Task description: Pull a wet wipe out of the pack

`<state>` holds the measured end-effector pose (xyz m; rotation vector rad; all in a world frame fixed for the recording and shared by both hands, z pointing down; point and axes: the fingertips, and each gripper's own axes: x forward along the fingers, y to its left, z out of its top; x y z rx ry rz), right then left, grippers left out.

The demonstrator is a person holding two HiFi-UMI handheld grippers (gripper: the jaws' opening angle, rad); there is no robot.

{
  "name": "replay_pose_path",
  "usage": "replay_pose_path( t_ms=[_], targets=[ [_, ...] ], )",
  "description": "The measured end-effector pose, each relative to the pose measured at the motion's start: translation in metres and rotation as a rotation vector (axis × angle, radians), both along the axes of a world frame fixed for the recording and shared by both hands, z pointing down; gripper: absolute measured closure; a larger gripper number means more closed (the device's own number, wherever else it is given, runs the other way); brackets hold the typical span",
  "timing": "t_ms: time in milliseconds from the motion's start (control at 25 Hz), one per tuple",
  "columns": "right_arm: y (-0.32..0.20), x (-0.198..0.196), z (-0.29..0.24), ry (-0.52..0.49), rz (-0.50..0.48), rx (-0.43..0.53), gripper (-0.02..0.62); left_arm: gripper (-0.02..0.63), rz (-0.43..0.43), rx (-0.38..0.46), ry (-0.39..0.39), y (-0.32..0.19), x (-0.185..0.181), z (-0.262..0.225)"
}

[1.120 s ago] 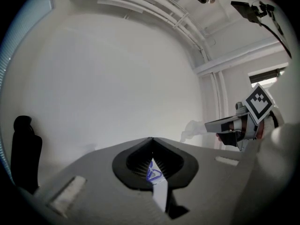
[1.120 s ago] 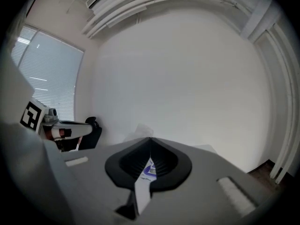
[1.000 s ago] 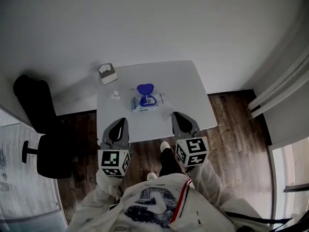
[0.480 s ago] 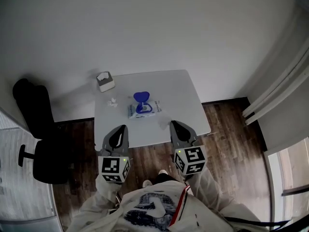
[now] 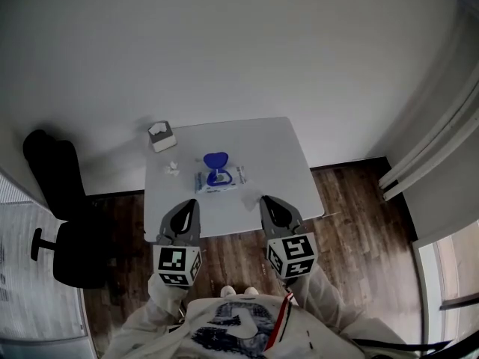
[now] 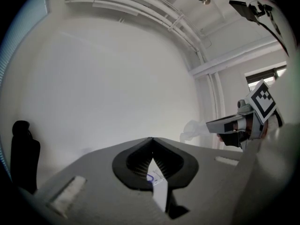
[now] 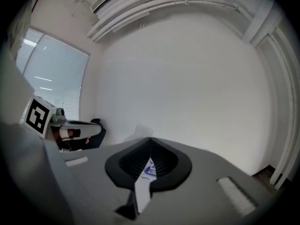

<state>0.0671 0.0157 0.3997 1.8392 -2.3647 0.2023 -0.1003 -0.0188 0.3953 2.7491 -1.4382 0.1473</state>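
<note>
Nearest: a person [image 5: 239, 326] in a white top stands just short of the table, white shoes [image 5: 228, 292] on the dark wood floor [image 5: 359, 200].
Left gripper: the left gripper [image 5: 187, 206] is held out toward the table, its jaws brought together tip to tip with nothing between them.
Right gripper: the right gripper [image 5: 268, 203] is held alongside, well apart from the left, its jaws likewise closed and empty.
Reach: from the head view both sets of tips sit over the table's near edge, and neither touches the pack.
Table: a white rectangular table [image 5: 288, 167] has its far side against the wall.
Pack: the wet wipe pack [image 5: 219, 179] lies flat near the table's middle, beyond both grippers, with its blue lid [image 5: 215, 159] flipped open toward the wall.
Scrap: a crumpled white piece [image 5: 172, 169] lies just left of the pack, not touching it.
Box: a small box [image 5: 162, 135] stands on the far left corner.
Left side: a black office chair [image 5: 67, 230] stands on the floor, and a window with blinds [image 7: 51, 74] is on that side.
Right side: a white vertical frame [image 5: 430, 152] runs by the wall.
Back: the wall [image 5: 224, 51] is plain white.
</note>
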Motion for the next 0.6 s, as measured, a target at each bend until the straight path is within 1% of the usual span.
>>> replay_pose_path(
  t_ms=[280, 600],
  targets=[
    [0.003, 0.021, 0.001, -0.012, 0.002, 0.005, 0.585, 0.601, -0.008, 0.007, -0.015, 0.004, 0.017, 0.001],
    [0.000, 0.033, 0.002, -0.026, 0.000, 0.001, 0.586, 0.601, -0.006, 0.004, -0.025, 0.003, 0.032, 0.001]
  ],
)
